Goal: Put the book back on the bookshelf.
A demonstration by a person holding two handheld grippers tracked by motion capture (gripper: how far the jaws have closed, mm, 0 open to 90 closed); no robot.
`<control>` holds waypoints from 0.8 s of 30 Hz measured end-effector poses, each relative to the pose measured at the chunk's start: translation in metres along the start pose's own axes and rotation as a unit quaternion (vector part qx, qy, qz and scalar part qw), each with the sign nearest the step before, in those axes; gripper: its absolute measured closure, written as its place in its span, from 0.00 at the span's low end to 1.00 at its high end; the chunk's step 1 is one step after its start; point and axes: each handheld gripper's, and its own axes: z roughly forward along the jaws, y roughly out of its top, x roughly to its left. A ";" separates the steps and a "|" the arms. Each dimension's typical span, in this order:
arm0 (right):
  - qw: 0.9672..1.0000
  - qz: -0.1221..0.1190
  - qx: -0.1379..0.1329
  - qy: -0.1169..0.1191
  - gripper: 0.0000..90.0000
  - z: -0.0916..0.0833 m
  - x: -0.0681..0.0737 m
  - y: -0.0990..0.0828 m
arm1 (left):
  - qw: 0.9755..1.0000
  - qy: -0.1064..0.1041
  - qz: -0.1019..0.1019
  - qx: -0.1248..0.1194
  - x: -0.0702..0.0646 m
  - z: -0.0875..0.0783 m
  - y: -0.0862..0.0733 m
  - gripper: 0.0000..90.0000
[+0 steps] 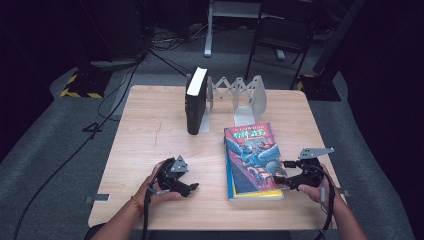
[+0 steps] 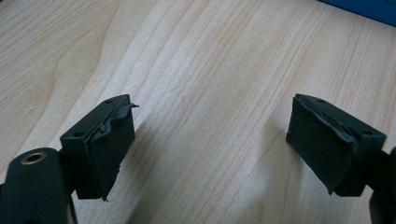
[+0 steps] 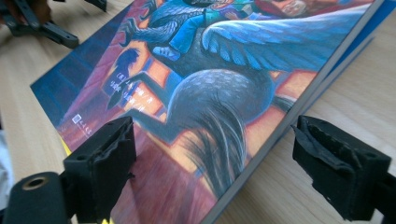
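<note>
We found the high view soft and low in detail, with a pale wooden table lit from above while the floor and the room around it sank into near black. Short, faint shadows lay just under the hands there. In the left gripper view the wood grain was sharp and evenly bright, and each pad threw a soft shadow toward the bottom of the view. In the right gripper view the book cover was crisp near the lens and blurred toward the top edge, with a mild sheen.
</note>
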 end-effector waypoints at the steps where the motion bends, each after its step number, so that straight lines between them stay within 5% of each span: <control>1: 1.000 0.004 0.000 0.013 0.13 0.003 -0.003 0.001 | 1.000 0.000 0.000 0.000 0.000 0.000 0.000 0.17; 24: 0.999 -0.037 0.019 -0.011 0.11 0.011 0.027 0.006 | 1.000 0.003 -0.003 0.000 -0.002 0.021 0.022 0.16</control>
